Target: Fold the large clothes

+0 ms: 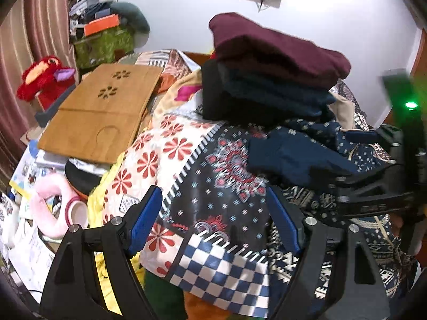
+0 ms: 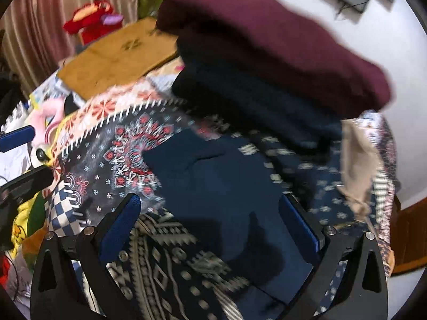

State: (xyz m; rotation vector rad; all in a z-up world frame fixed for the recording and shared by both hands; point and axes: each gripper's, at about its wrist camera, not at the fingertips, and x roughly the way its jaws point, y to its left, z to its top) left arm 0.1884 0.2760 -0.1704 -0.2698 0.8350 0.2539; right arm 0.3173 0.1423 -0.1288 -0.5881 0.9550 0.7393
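Note:
A navy cloth lies crumpled on the patterned bedsheet in front of a stack of folded clothes. The stack has a maroon garment on top and dark navy and black pieces beneath. My right gripper hangs open over the navy cloth, one blue pad on either side, neither pressing on it. My left gripper is open above the bedsheet's dark flowered part with nothing between its fingers. The right gripper's black frame shows at the right edge of the left wrist view, beside the navy cloth.
A wooden board lies on clutter to the left, with a red plush toy and a green box behind it. A pink neck pillow and papers sit at the near left. A striped curtain hangs at the far left, and a white wall stands behind the stack.

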